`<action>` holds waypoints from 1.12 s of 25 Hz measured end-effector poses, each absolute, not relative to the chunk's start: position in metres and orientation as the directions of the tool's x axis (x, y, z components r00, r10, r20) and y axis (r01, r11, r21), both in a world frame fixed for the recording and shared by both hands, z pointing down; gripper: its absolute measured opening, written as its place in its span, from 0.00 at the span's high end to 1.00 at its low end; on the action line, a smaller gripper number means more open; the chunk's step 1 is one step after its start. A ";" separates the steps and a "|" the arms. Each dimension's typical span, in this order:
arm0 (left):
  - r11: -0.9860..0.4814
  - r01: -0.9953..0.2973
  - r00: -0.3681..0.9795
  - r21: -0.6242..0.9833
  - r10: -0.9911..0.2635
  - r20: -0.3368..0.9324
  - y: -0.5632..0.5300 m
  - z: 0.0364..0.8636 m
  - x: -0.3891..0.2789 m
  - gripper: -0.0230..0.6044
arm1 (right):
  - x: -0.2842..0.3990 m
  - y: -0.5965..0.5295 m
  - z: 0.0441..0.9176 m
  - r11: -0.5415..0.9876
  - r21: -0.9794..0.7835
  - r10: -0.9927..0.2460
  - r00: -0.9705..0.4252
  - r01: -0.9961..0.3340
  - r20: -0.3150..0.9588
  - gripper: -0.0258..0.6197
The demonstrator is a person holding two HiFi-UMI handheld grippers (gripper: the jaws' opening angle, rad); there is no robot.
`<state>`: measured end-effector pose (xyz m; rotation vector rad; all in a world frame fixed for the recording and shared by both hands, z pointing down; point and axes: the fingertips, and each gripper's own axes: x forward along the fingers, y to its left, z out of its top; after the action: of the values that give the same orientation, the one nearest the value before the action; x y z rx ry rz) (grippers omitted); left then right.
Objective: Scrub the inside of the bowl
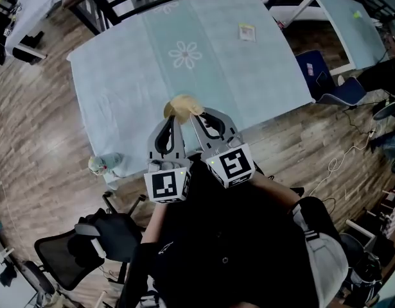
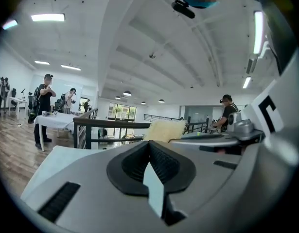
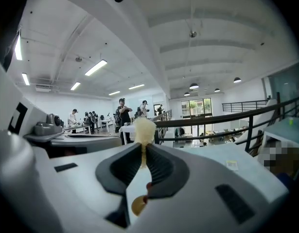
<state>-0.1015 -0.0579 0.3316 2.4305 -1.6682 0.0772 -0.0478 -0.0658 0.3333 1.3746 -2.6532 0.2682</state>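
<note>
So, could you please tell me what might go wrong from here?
The right tool pinches the yellow scrubber only by a thin edge at its tips, so it might slip out. The shut left tool sits close beside it; they could knock together. No bowl shows on the table, so scrubbing cannot start yet.

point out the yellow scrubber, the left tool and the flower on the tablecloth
yellow scrubber point(image 3: 144, 129), right gripper view, its fluffy head past the jaws
left tool point(image 2: 149, 142), left gripper view, where its shut tips meet
flower print point(image 1: 185, 55), head view, the middle of the flower
</note>
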 end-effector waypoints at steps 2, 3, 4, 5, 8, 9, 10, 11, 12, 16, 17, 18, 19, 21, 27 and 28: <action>-0.356 -0.930 0.364 0.092 -0.926 0.103 -0.057 0.318 -0.101 0.94 | -0.048 -0.064 0.323 0.570 -0.089 -0.802 -0.577 -0.816 0.154 0.90; -0.353 -0.932 0.359 0.083 -0.930 0.079 -0.056 0.312 -0.101 0.94 | -0.048 -0.063 0.319 0.574 -0.087 -0.804 -0.580 -0.815 0.133 0.90; -0.347 -0.934 0.352 0.079 -0.934 0.055 -0.056 0.307 -0.101 0.94 | -0.047 -0.062 0.316 0.576 -0.084 -0.805 -0.582 -0.813 0.116 0.90; -0.343 -0.936 0.346 0.075 -0.938 0.031 -0.056 0.302 -0.101 0.94 | -0.046 -0.061 0.313 0.578 -0.080 -0.805 -0.584 -0.812 0.103 0.90; -0.337 -0.939 0.337 0.074 -0.941 -0.005 -0.054 0.296 -0.100 0.94 | -0.044 -0.057 0.309 0.591 -0.067 -0.800 -0.595 -0.804 0.079 0.90; -0.329 -0.941 0.330 0.078 -0.944 0.007 -0.053 0.299 -0.102 0.94 | -0.044 -0.056 0.309 0.595 -0.063 -0.798 -0.598 -0.802 0.075 0.90; -0.320 -0.944 0.322 0.081 -0.946 0.023 -0.052 0.303 -0.104 0.94 | -0.044 -0.054 0.309 0.597 -0.060 -0.797 -0.599 -0.800 0.072 0.90; -0.312 -0.947 0.315 0.082 -0.948 0.034 -0.052 0.305 -0.106 0.94 | -0.045 -0.053 0.308 0.598 -0.057 -0.797 -0.601 -0.800 0.068 0.90; -0.307 -0.948 0.311 0.081 -0.950 0.037 -0.051 0.306 -0.107 0.94 | -0.045 -0.052 0.307 0.599 -0.055 -0.796 -0.602 -0.799 0.063 0.90; -0.304 -0.951 0.305 0.066 -0.952 0.016 -0.048 0.304 -0.107 0.94 | -0.045 -0.048 0.306 0.604 -0.047 -0.794 -0.606 -0.795 0.050 0.91; -0.305 -0.950 0.306 0.065 -0.952 0.013 -0.048 0.304 -0.106 0.94 | -0.045 -0.047 0.307 0.605 -0.047 -0.793 -0.607 -0.795 0.050 0.91; -0.305 -0.950 0.307 0.065 -0.952 0.011 -0.048 0.305 -0.105 0.94 | -0.045 -0.047 0.307 0.606 -0.048 -0.792 -0.608 -0.794 0.053 0.91; -0.305 -0.950 0.306 0.067 -0.952 0.013 -0.047 0.306 -0.105 0.94 | -0.044 -0.046 0.308 0.606 -0.048 -0.792 -0.608 -0.794 0.056 0.91; -0.301 -0.951 0.304 0.075 -0.953 0.021 -0.047 0.309 -0.104 0.94 | -0.044 -0.045 0.309 0.607 -0.045 -0.791 -0.609 -0.793 0.063 0.91; -0.290 -0.953 0.294 0.090 -0.955 0.029 -0.047 0.312 -0.105 0.94 | -0.040 -0.045 0.311 0.602 -0.046 -0.794 -0.603 -0.798 0.074 0.91; -0.290 -0.953 0.294 0.093 -0.955 0.031 -0.048 0.313 -0.105 0.94 | -0.040 -0.045 0.311 0.602 -0.045 -0.794 -0.604 -0.797 0.075 0.91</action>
<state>-0.1047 -0.0476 0.3128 2.4503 -1.8130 -0.0463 -0.0396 -0.0453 0.3114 1.3757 -2.7697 0.1146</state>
